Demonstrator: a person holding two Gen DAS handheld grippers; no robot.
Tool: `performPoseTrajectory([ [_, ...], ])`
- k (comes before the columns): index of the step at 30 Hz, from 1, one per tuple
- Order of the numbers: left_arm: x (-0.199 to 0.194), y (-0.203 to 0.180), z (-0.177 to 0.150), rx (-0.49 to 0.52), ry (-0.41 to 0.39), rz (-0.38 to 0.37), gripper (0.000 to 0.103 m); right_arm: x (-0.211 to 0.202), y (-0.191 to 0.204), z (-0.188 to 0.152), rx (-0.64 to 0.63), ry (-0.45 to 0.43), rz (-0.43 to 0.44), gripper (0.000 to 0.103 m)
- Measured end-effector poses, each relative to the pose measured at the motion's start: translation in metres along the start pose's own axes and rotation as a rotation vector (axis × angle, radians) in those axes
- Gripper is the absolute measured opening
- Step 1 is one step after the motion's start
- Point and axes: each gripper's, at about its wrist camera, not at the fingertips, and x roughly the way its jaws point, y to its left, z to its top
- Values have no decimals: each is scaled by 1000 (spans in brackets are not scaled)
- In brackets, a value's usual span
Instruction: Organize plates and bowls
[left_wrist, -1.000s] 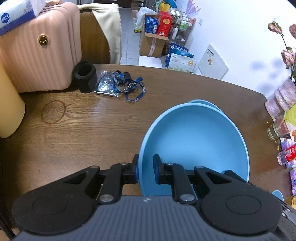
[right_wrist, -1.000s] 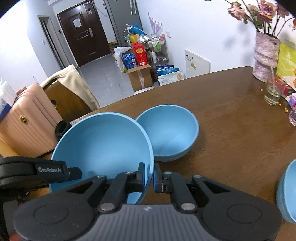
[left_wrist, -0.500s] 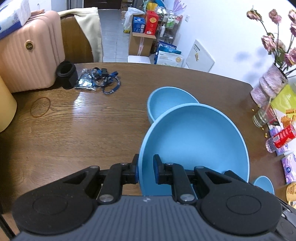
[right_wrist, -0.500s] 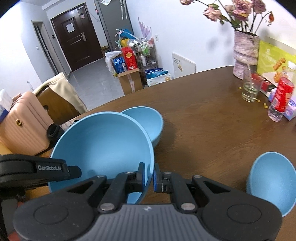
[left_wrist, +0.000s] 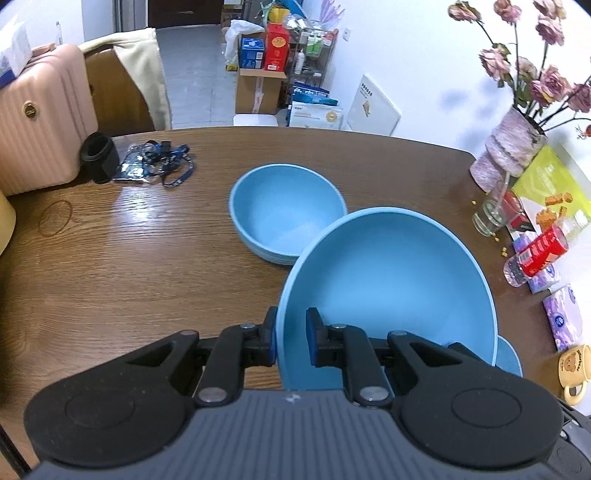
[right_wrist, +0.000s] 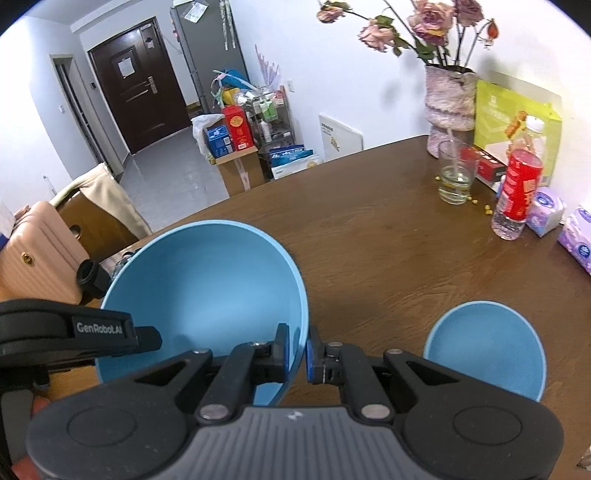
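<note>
Both grippers clamp big bowl (left_wrist: 391, 280), seemingly empty; medium bowl (left_wrist: 284, 214) empty.

My big blue bowl (left_wrist: 388, 280) hangs tilted above the surface, its rim pinched on two sides. At eleven o'clock from it a medium blue bowl (left_wrist: 284, 210) sits upright on the wood, empty. A smaller blue bowl (right_wrist: 484, 350) rests upright at my right camera's four o'clock.

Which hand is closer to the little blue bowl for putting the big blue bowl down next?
Probably the right gripper: it pinches the big blue bowl on the rim nearest the small blue bowl. The left gripper holds the far rim.
</note>
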Motion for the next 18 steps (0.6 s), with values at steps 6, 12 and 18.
performPoseTrajectory([
  [6, -1, -27, -5, 18, -2, -13, 16, -7, -25, 2, 16, -11, -12, 8],
  [12, 0, -53, -11, 39, 2, -30, 16, -15, -49, 3, 29, -21, -28, 8],
  [18, 3, -82, -18, 68, 5, -52, 16, -22, -79, 3, 54, -29, -53, 8],
])
